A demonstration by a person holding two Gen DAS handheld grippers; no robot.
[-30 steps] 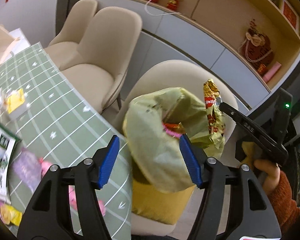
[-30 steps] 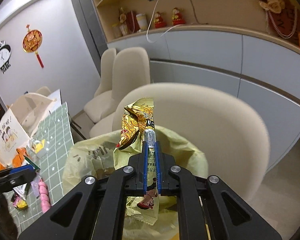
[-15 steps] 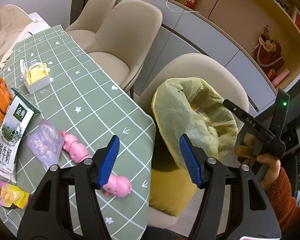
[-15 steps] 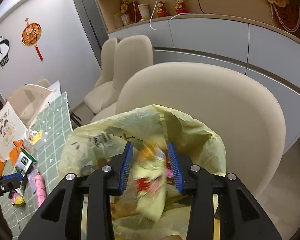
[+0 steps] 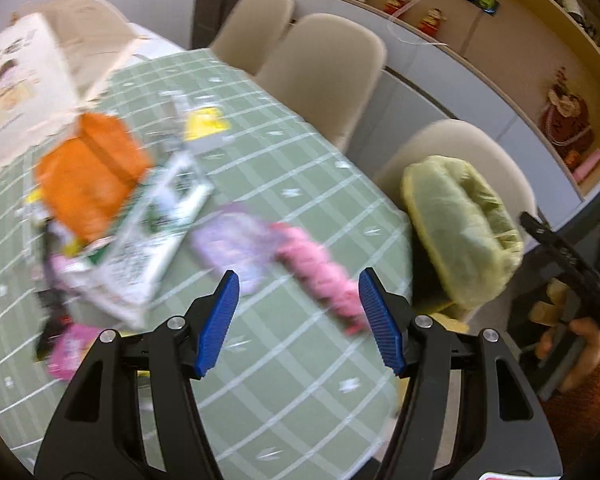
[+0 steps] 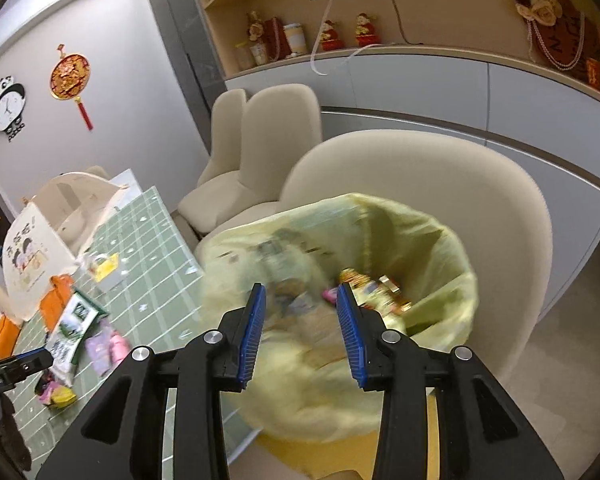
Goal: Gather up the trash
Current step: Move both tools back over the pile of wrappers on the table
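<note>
The left gripper [image 5: 298,320] has swung from the bin back over the table [image 5: 284,368], jaws wide and empty above the pink wrapper [image 5: 320,272], carton [image 5: 152,236] and orange packet [image 5: 88,172] still to collect. The right gripper [image 6: 300,330] has let go; its gold snack wrapper [image 6: 376,294] lies in the yellow trash bag [image 6: 440,248], jaws apart, empty.

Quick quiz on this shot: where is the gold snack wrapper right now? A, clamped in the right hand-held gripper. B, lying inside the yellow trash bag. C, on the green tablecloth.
B: the gold snack wrapper lies inside the yellow trash bag, and the right hand-held gripper is open and empty above it.
</note>
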